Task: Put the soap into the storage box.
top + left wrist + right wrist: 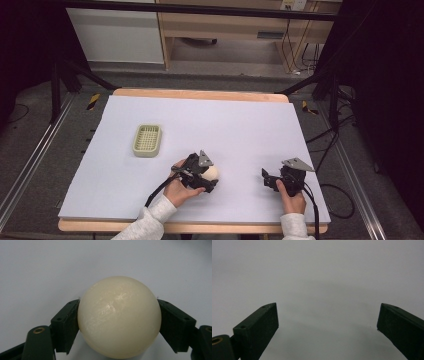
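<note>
A cream-white ball (pixel 119 316) sits between the jaws of my left gripper (pixel 118 315), both pads pressed against its sides. In the high view the ball (pixel 211 173) lies just above the white table sheet near the front middle, with the left gripper (pixel 207 176) shut on it. My right gripper (pixel 268 180) rests near the front right of the sheet. In the right gripper view its jaws (pixel 328 318) stand wide apart over bare white surface with nothing between them.
A pale green slotted tray (pixel 147 140) lies on the left middle of the white sheet (pixel 225 120). The wooden table edge (pixel 200 93) runs along the back. Black frame poles and cables stand at both sides of the table.
</note>
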A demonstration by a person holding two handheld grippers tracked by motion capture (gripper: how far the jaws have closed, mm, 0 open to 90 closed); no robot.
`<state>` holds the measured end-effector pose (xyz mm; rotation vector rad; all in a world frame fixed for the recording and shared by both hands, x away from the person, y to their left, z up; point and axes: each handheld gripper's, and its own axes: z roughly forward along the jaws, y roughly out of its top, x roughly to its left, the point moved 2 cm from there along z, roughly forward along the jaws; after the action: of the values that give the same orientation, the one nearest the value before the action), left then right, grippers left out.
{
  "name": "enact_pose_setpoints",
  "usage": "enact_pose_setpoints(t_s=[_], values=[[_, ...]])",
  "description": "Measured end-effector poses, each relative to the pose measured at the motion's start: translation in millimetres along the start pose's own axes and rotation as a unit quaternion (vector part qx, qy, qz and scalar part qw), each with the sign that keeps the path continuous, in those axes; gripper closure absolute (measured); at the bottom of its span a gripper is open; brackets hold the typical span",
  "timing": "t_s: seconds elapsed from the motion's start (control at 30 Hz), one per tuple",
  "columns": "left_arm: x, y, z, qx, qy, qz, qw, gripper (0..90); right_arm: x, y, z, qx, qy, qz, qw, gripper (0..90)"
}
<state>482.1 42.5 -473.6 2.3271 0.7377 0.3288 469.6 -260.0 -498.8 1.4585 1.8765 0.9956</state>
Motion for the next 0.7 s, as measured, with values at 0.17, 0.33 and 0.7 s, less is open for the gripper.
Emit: enact_pose_setpoints(t_s=[0.17, 0.33, 0.7], values=[[1.4, -0.8, -6.1, -0.006, 0.001, -0.001, 1.0000, 23.5, 0.1, 0.0, -0.1, 0.000, -0.001, 0.000, 1.0000, 4.0], [3.6, -2.1, -11.6, -0.007, 0.001, 0.000, 1.0000, 23.5, 0.1, 0.0, -0.1, -0.001, -0.001, 0.000, 1.0000, 4.0], [6.9, -4.4, -23.7, -0.014, -0.001, -0.003, 0.9999, 23.5, 0.2, 0.0, -0.1, 0.000, -0.001, 0.000, 1.0000, 4.0]])
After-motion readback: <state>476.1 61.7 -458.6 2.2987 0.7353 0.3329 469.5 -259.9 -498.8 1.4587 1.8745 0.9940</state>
